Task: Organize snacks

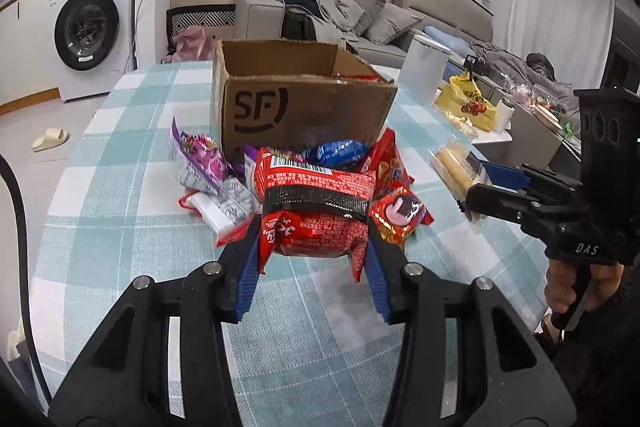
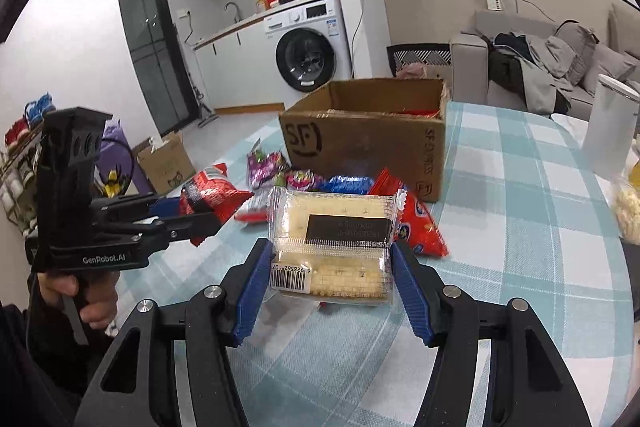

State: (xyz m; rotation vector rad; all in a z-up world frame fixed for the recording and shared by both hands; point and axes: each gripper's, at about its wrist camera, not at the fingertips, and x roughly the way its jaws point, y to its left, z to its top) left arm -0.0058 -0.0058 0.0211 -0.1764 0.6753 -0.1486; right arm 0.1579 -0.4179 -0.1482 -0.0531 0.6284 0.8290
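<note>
A: What takes up the most room?

B: The table (image 1: 120,187) with its blue-and-white check cloth. Its rounded edge curves off at the left, with floor beyond. Bare cloth lies near the cameras and on the far right in the right wrist view.

A: And on it?

B: The cardboard box (image 1: 304,107), open at the top, standing towards the far side. Red packets show inside. A white cylinder (image 1: 424,71) stands to its right near the table edge.

A: The snacks?

B: A loose snack pile (image 1: 216,179) lies against the box's near wall: purple, blue and red packets, touching one another.

A: The tools?

B: The left gripper (image 1: 314,239) is clamped on a red packet (image 1: 316,203), its blue pads pressing both sides, the packet raised clear of the cloth. The right gripper (image 2: 332,267) is closed on a clear wafer pack (image 2: 332,239), also off the table, beside the pile.

A: Room between them?

B: The two grippers are side by side, near but apart.
</note>
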